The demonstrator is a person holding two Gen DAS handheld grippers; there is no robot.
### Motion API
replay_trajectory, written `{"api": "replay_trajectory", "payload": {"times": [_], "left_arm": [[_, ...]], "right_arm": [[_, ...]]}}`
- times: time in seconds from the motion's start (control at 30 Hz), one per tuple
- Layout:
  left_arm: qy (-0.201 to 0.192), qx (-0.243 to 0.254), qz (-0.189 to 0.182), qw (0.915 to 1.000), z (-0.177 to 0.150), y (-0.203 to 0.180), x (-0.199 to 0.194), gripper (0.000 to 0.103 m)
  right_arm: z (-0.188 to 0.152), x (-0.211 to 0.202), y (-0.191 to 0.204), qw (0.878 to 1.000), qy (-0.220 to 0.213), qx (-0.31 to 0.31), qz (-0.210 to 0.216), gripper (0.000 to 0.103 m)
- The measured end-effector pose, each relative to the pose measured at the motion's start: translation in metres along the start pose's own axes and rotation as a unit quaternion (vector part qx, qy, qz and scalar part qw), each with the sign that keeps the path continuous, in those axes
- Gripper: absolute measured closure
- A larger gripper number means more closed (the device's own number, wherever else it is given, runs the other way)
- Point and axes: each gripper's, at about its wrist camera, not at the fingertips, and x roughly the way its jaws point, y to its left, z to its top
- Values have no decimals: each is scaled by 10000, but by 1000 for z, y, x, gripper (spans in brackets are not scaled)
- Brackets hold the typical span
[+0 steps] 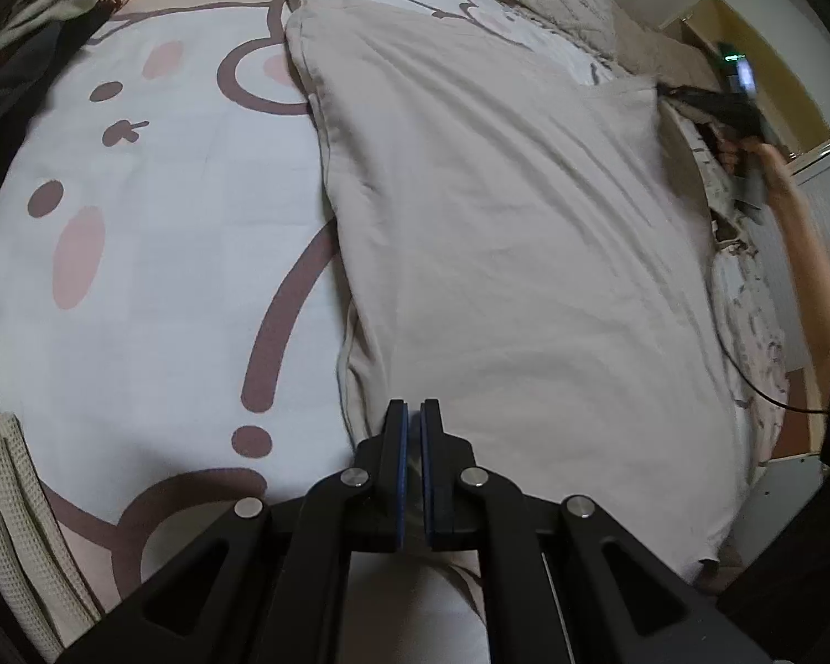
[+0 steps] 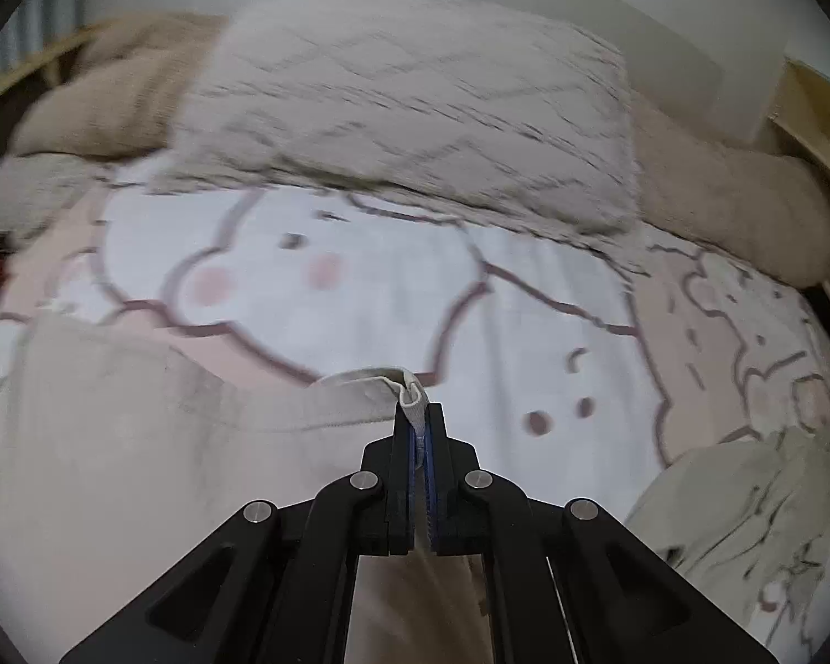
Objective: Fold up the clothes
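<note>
Beige garment (image 1: 498, 254) lies spread on the cartoon-print bedsheet (image 1: 155, 254), the left gripper (image 1: 413, 415) pinching its near edge; only here a hand (image 1: 769, 166) appears. Right wrist view: right gripper (image 2: 420, 415) clamps a bunched hem below the quilted pillow (image 2: 415, 99).

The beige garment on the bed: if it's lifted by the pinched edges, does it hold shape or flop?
Probably flops: the beige garment lies creased and limp on the bedsheet. Its hem bunches in the right claw, suggesting thin, soft cloth. Likely light; the left claw holds a corner.
</note>
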Motion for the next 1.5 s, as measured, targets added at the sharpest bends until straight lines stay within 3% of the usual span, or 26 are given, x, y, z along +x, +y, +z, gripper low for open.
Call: {"api": "replay_trajectory", "payload": {"times": [0.27,0.3,0.37,0.4,0.43,0.47,0.5,0.57,0.67,0.73,0.77,0.8,0.83,0.87,0.93,1.03,1.07,1.13,1.17,1.2,1.27,1.3,1.4,1.5], "left_arm": [[-201,-63,343,9992,-7,13,-20,96],[-203,-95,381,9990,-8,16,-21,92],[-246,-150,461,9985,-10,22,-23,53],[-330,-170,506,9980,-11,23,-25,46],[-383,-198,526,9977,-11,23,-24,46],[-391,-231,513,9976,-10,23,-23,46],[-391,-266,490,9977,-9,24,-21,46],[-435,-250,463,9977,-4,23,-18,46],[-509,-204,391,9977,6,17,-8,46],[-514,-270,191,9981,19,15,4,47],[-507,-322,36,9982,25,14,10,48],[-477,-382,-220,9979,29,11,15,57],[-388,-442,-549,9968,33,9,21,72],[-311,-508,-754,9954,34,7,23,99],[-228,-651,-940,9932,35,5,26,100],[-340,-723,-690,9944,27,11,14,100],[-386,-821,-624,9939,23,17,9,99],[-472,-1020,-393,9929,10,31,-2,99],[-514,-1120,-263,9920,3,38,-7,99],[-555,-1196,-107,9912,-5,44,-13,99],[-651,-1258,82,9899,-22,49,-23,99],[-713,-1229,181,9897,-30,48,-29,99],[-856,-685,395,9932,-44,16,-37,99],[-820,-1,435,9957,-50,-20,-37,97]], "right_arm": [[-14,73,-41,9926,577,457,-965,100],[-18,78,-42,9920,617,445,-1004,100],[-31,90,-35,9914,671,176,-1105,99],[-36,89,-29,9908,527,-57,-1242,93],[-38,85,-26,9892,425,-220,-1388,89],[-38,81,-28,9892,413,-160,-1400,76],[-37,76,-31,9896,419,-40,-1373,51],[-36,65,-41,9897,374,256,-1361,21],[-39,36,-63,9860,143,717,-1500,21],[-49,10,-76,9863,6,1015,-1297,27],[-56,-1,-76,9884,53,1130,-1012,40],[-65,-11,-74,9898,122,1229,-713,45],[-73,-21,-72,9901,191,1327,-412,47],[-82,-30,-66,9904,241,1363,-73,53],[-103,-46,-50,9879,365,1345,683,55],[-143,-57,-24,9701,834,1264,1899,57],[-158,-56,-18,9667,1051,1218,1988,58],[-185,-48,-20,9749,1335,1084,1412,58],[-194,-50,-28,9769,1319,1193,1185,62],[-201,-54,-38,9778,1259,1355,988,75],[-215,-63,-59,9775,1137,1676,592,78],[-219,-72,-62,9769,1060,1773,547,78],[-233,-111,-42,9806,693,1491,1069,78],[-258,-118,-19,9859,911,1036,947,78]]}}
